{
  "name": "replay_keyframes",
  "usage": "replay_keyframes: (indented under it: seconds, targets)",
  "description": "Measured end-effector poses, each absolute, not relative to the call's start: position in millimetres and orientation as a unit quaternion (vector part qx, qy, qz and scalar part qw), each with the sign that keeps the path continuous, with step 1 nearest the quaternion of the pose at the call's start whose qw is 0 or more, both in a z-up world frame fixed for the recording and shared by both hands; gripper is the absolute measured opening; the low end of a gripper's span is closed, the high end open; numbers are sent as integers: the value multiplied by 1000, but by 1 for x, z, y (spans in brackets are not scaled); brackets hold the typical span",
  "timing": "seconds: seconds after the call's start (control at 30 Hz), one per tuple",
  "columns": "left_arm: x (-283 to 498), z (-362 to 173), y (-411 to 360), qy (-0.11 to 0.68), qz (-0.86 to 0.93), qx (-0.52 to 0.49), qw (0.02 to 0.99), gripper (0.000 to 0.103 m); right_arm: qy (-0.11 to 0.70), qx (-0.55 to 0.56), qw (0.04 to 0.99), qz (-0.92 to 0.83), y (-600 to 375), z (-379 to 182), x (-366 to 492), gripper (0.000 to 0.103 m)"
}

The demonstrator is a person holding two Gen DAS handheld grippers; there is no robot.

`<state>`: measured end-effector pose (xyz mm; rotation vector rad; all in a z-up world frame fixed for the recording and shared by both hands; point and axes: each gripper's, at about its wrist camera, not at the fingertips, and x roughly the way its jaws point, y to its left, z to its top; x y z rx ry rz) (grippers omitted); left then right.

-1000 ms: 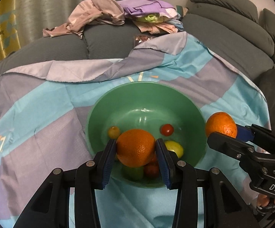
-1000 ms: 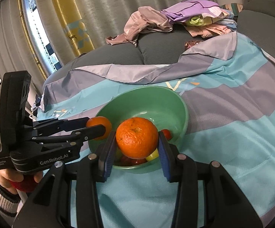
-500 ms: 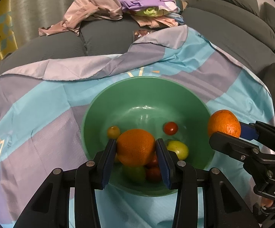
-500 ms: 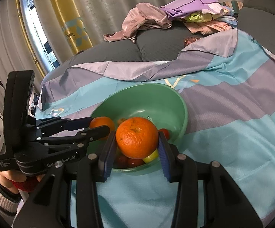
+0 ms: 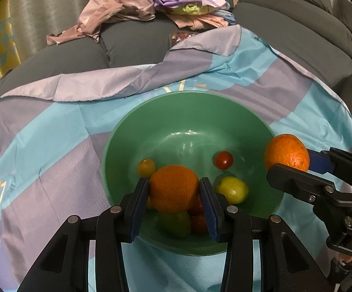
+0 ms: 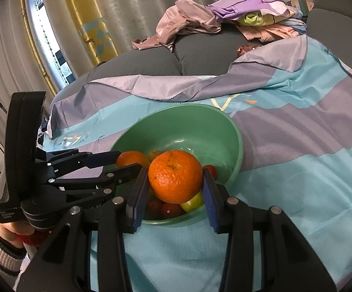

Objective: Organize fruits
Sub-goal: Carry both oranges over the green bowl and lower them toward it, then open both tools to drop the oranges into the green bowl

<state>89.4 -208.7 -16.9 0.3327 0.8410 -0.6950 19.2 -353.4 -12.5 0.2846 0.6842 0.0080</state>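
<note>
**Two grippers, each clamping an orange, at a green bowl of fruit**

The left gripper [image 5: 174, 196] has its blue ribbed jaws clenched on a round orange [image 5: 173, 188] with dimpled peel, held low inside a smooth, glossy green bowl [image 5: 151, 121]. Under and around that fruit lie small pieces: a red cherry tomato [image 5: 223, 159], a yellowish cherry tomato [image 5: 146, 167], a pale yellow lemon-shaped fruit [image 5: 233, 189], a green one [image 5: 174, 222] and more red ones, partly hidden.

The right gripper [image 6: 175, 182] likewise has its jaws clamped on a second orange [image 6: 175, 175], bright and pebbled, with a small stem scar on top, held just above the bowl's near rim.

Each gripper is matte black plastic with silver screw heads. On the right gripper's body, seen from the left camera, white letters read "DA", cut off by the frame edge. Small white print on the left gripper's body is too blurred to read.

The bowl sits on a thin, creased cloth [image 5: 54, 133] in turquoise and lilac blocks, with a yellow-and-white geometric mark near the far rim. The cloth covers a dark grey ribbed sofa [image 5: 132, 41]. A heap of crumpled clothes [image 5: 151, 7], pink, purple and lime, lies on the sofa behind.
</note>
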Motion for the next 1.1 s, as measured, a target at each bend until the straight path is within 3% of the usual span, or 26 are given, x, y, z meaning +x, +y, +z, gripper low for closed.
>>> replay_keyframes:
  seconds: [0.53, 0.8, 0.83, 0.87, 0.93, 1.1]
  targets:
    - [92, -28, -213, 406, -322, 171, 838, 43, 351, 134, 927, 2, -353, -20, 27, 43]
    - [90, -24, -213, 407, -309, 174, 842, 43, 366, 125, 922, -8, -352, -21, 30, 50]
    - [89, -20, -212, 404, -305, 177, 844, 47, 367, 122, 922, -10, -352, -19, 29, 56]
    - [89, -17, -211, 403, -301, 176, 846, 59, 366, 118, 923, -12, -351, -16, 28, 59]
    - [89, -10, -207, 404, -286, 175, 851, 73, 365, 110, 924, -16, -349, -11, 26, 66]
    - [80, 10, -197, 389, -284, 170, 860, 73, 366, 103, 925, -13, -345, 3, 17, 70]
